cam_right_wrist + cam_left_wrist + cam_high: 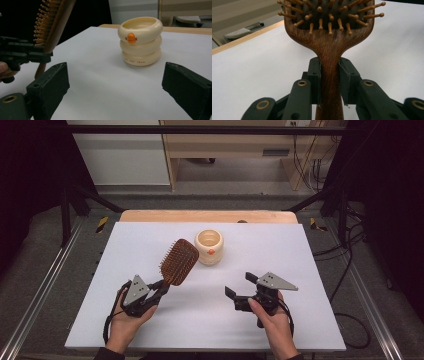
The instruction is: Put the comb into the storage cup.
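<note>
A wooden paddle hairbrush (179, 261) with wooden bristles is held up off the table, head tilted up and away. My left gripper (161, 288) is shut on its handle (329, 82), the pads pressing on both sides. A cream ribbed cup (209, 246) with a small orange mark (131, 37) stands upright at the table's middle back. My right gripper (240, 286) hovers over the right front of the table with its jaws wide apart and nothing between them. In the right gripper view the cup (140, 41) stands ahead, and the brush (51, 23) with the left gripper is at the left.
The white table top (150, 330) has a wooden strip (207, 215) along its back edge. Black frame rails and cables lie beyond the table's sides. Bare white surface stretches between the right gripper and the cup.
</note>
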Tool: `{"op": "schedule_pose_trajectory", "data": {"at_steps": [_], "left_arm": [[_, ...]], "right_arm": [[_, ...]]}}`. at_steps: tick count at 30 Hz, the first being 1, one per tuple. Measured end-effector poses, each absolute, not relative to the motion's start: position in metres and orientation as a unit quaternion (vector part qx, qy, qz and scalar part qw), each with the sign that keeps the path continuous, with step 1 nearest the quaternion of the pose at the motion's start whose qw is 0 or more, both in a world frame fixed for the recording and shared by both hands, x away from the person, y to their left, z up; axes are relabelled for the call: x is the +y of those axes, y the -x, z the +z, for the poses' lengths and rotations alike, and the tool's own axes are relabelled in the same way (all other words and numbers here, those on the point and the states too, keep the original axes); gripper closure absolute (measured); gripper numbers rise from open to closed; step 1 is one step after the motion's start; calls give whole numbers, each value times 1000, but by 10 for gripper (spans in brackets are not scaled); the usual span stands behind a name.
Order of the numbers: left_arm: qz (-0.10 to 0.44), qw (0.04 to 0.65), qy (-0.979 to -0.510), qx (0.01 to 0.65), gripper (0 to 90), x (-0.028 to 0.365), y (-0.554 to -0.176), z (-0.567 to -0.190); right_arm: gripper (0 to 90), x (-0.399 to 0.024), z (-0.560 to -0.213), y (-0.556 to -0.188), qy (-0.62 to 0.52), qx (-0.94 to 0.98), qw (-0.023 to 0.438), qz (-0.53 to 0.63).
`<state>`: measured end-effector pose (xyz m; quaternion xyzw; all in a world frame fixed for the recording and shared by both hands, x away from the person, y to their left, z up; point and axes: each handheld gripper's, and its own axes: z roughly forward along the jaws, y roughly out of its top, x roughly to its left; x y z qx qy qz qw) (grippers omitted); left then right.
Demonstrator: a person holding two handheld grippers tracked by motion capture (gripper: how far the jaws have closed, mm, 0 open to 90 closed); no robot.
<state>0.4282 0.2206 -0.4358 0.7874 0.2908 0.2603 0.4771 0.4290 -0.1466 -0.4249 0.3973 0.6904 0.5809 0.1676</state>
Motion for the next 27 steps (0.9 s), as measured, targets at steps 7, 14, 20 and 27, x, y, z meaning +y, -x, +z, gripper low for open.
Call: {"op": "schedule_pose_trajectory", "data": {"at_steps": [7,14,20,27], "left_arm": [[260,481,-787,285,727,217,-427,-435],[266,479,-790,275,726,214,-424,-435],[266,480,-791,270,726,212,-423,-434],[267,482,-790,269,726,212,-422,-434]], "right_arm": [[86,-125,-414,-434,-386,689,157,593],[90,-106,-407,-435,-371,695,143,599],[98,-94,-401,-435,-367,694,132,605],[97,-86,-393,-435,-360,694,128,610]]}}
